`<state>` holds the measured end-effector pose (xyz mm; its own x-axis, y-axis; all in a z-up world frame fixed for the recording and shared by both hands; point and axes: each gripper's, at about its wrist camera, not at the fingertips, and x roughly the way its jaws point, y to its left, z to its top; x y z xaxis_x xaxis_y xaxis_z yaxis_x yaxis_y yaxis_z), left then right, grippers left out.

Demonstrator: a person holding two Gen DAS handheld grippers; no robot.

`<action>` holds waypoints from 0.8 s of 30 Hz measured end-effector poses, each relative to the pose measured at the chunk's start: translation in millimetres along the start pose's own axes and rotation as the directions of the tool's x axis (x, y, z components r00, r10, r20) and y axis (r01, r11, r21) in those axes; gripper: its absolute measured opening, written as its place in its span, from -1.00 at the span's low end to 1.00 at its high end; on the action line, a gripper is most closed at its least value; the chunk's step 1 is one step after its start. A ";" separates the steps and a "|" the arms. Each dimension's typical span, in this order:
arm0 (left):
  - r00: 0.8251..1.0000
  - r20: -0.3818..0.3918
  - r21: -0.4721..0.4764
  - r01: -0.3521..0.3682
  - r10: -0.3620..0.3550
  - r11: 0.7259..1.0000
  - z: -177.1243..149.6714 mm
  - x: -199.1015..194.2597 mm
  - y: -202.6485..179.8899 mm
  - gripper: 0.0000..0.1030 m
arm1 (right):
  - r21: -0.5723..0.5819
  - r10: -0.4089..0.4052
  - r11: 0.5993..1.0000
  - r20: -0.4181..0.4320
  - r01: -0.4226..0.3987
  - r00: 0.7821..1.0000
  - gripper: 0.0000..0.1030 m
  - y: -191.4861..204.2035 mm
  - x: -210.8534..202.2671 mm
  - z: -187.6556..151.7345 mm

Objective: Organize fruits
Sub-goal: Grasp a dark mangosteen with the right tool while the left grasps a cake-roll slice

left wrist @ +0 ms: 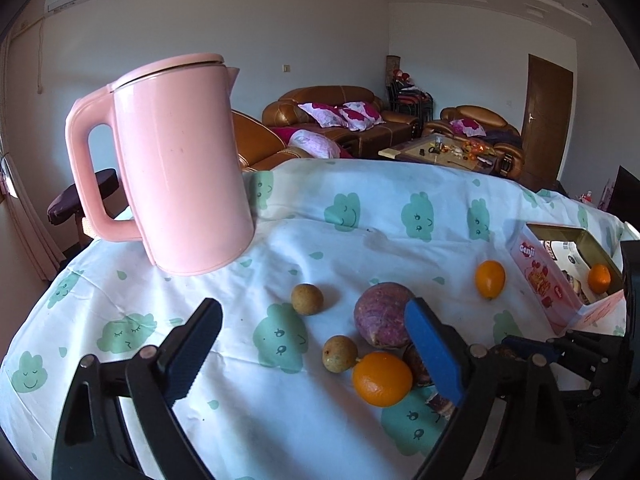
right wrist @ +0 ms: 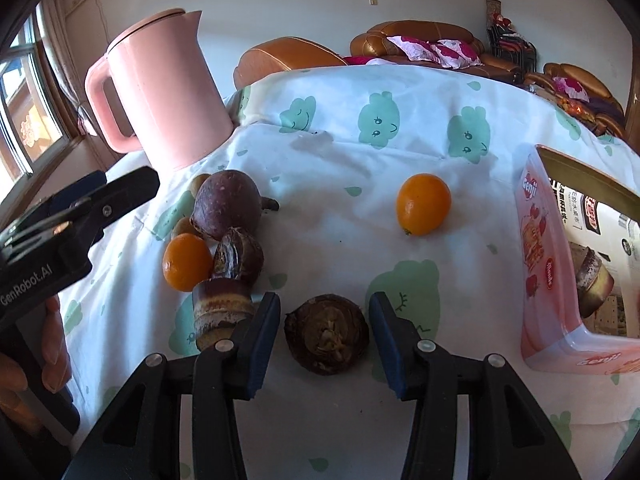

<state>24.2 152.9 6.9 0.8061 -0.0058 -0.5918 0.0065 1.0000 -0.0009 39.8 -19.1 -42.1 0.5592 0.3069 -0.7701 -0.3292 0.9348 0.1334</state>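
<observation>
Right gripper (right wrist: 324, 338) is spread wide around a brown water chestnut (right wrist: 326, 336) — pads either side, not touching it. Left gripper (left wrist: 316, 346) hangs open and empty over the fruit pile beside the pink kettle (left wrist: 172, 164). One orange (right wrist: 423, 204) sits alone between kettle and tin box (right wrist: 560, 264); another, I think, inside the tin.
</observation>
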 end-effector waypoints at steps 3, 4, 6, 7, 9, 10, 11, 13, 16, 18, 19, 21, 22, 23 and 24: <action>0.998 -0.012 -0.015 0.058 -0.058 0.998 -0.6 0.4 1.4 0.72 | -0.016 -0.028 0.999 0.002 0.028 1.000 -0.19 -0.1 -6.7 -6.1; 0.996 -0.018 -0.017 0.090 -0.090 0.996 -1.2 0.6 0.1 0.65 | -0.001 -0.020 1.000 0.010 0.020 1.000 -0.19 -3.9 -9.8 -7.5; 0.988 -0.034 -0.021 0.147 -0.148 0.989 -4.5 -0.8 -4.1 0.51 | 0.031 -0.019 0.999 0.044 0.018 0.999 -0.19 -13.6 -18.9 -9.7; 0.985 -0.045 -0.022 0.164 -0.165 0.986 -7.0 -1.5 -7.5 0.51 | 0.039 -0.027 0.999 0.067 0.024 0.997 -0.19 -17.6 -23.8 -9.0; 0.978 -0.068 -0.010 0.198 -0.198 0.980 -13.1 -4.2 -20.1 0.50 | 0.055 -0.053 0.997 0.127 0.046 0.990 -0.19 -26.8 -38.2 -8.1; 0.974 -0.074 0.000 0.214 -0.213 0.977 -16.3 -6.1 -27.7 0.47 | 0.064 -0.066 0.996 0.157 0.056 0.985 -0.19 -31.4 -45.7 -7.3; 0.972 -0.081 0.012 0.224 -0.223 0.974 -19.2 -7.6 -35.3 0.39 | 0.074 -0.078 0.995 0.183 0.066 0.980 -0.19 -36.2 -52.7 -6.7; 0.970 -0.109 0.033 0.222 -0.217 0.975 -24.8 -7.0 -51.0 0.32 | 0.088 -0.096 0.993 0.220 0.078 0.971 -0.19 -43.3 -62.9 -4.6; 0.959 -0.181 0.030 0.225 -0.216 0.974 -32.9 4.1 -68.0 0.14 | 0.102 -0.108 0.991 0.241 0.085 0.965 -0.19 -50.0 -69.9 -3.1; 0.963 -0.193 0.070 0.206 -0.189 0.976 -38.0 6.4 -79.8 0.13 | 0.108 -0.108 0.991 0.239 0.084 0.965 -0.19 -52.8 -70.3 -3.2; 0.963 -0.204 0.087 0.196 -0.175 0.977 -40.3 8.5 -84.2 0.10 | 0.109 -0.106 0.991 0.236 0.082 0.966 -0.19 -53.1 -70.0 -3.4; 0.960 -0.231 0.091 0.183 -0.158 0.979 -46.1 14.2 -86.5 -0.09 | 0.106 -0.101 0.991 0.229 0.079 0.968 -0.19 -53.4 -69.3 -3.4; 0.956 -0.249 0.085 0.184 -0.158 0.979 -47.4 17.4 -85.8 -0.11 | 0.103 -0.099 0.992 0.226 0.077 0.969 -0.19 -54.4 -71.1 -6.7; 0.952 -0.250 0.066 0.198 -0.176 0.978 -47.2 18.4 -82.7 -0.11 | 0.099 -0.098 0.992 0.222 0.077 0.970 -0.19 -53.3 -69.9 -6.9; 0.948 -0.250 0.040 0.215 -0.199 0.976 -47.7 19.3 -77.4 -0.11 | 0.094 -0.097 0.993 0.218 0.078 0.971 -0.19 -52.3 -68.9 -6.9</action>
<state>11.0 75.5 -42.8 0.6144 -0.2037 -0.7623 0.2034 0.9743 -0.0964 13.2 -90.4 -0.3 0.7407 0.2465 -0.6249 -0.2120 0.9685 0.1307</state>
